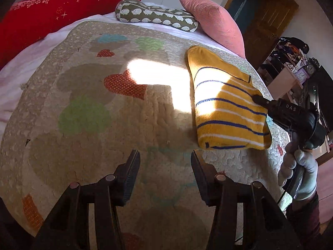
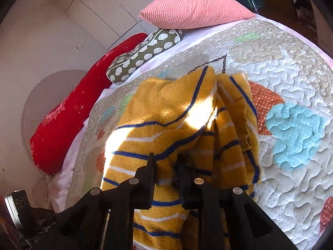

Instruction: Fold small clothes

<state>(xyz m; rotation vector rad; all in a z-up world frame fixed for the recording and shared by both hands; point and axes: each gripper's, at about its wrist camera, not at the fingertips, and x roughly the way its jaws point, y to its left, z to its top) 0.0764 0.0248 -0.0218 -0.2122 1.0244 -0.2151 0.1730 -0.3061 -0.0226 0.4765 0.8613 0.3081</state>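
A small yellow knit garment (image 1: 224,104) with blue and white stripes lies folded on the patchwork quilt (image 1: 83,108), right of centre in the left wrist view. My left gripper (image 1: 165,160) is open and empty above the quilt, just short of the garment's near left corner. My right gripper (image 1: 255,98) rests on the garment's right edge. In the right wrist view the right gripper (image 2: 165,162) has its jaws nearly together with a fold of the yellow garment (image 2: 166,112) between them.
A red cushion (image 1: 52,14), a green hedgehog-print bolster (image 1: 154,14) and a pink cushion (image 1: 214,20) lie along the head of the bed. A wooden door (image 1: 268,16) and cluttered shelves (image 1: 291,66) stand to the right. The quilt's edge drops off near the right hand.
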